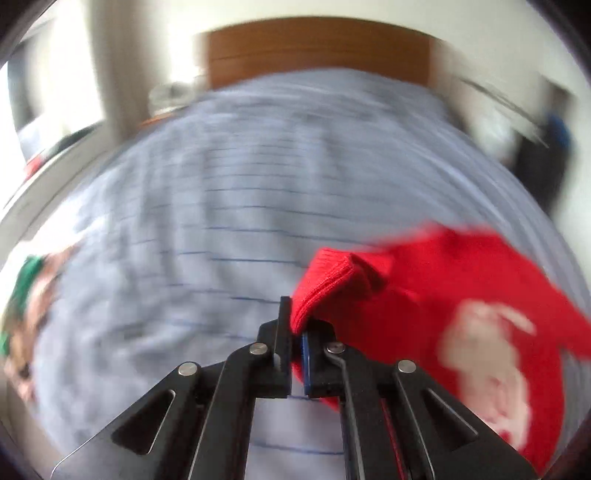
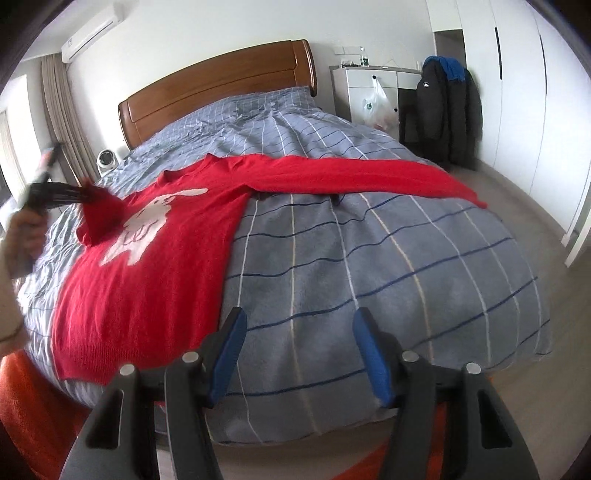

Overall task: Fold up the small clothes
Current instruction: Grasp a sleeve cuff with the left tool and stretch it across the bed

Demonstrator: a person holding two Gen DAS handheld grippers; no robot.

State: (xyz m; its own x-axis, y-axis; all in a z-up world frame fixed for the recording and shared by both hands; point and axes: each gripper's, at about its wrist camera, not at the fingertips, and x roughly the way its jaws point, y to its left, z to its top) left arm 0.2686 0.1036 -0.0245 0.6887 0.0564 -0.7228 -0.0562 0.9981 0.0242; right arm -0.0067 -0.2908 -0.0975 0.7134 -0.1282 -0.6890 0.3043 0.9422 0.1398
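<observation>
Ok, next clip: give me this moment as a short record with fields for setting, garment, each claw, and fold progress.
setting: bed with a blue checked duvet, wooden headboard
garment: red sweater with a white figure, lying flat on the duvet
left claw: shut on the ribbed cuff of one sleeve, carried over the sweater's chest
right claw: open, nothing between its pads, over bare duvet
other sleeve: stretched out flat across the bed
fold progress: first sleeve being folded in; body unfolded

A home bedroom: wooden headboard (image 2: 218,88), checked duvet (image 2: 369,258), white wardrobe (image 2: 517,81), wall air conditioner (image 2: 92,31).
</observation>
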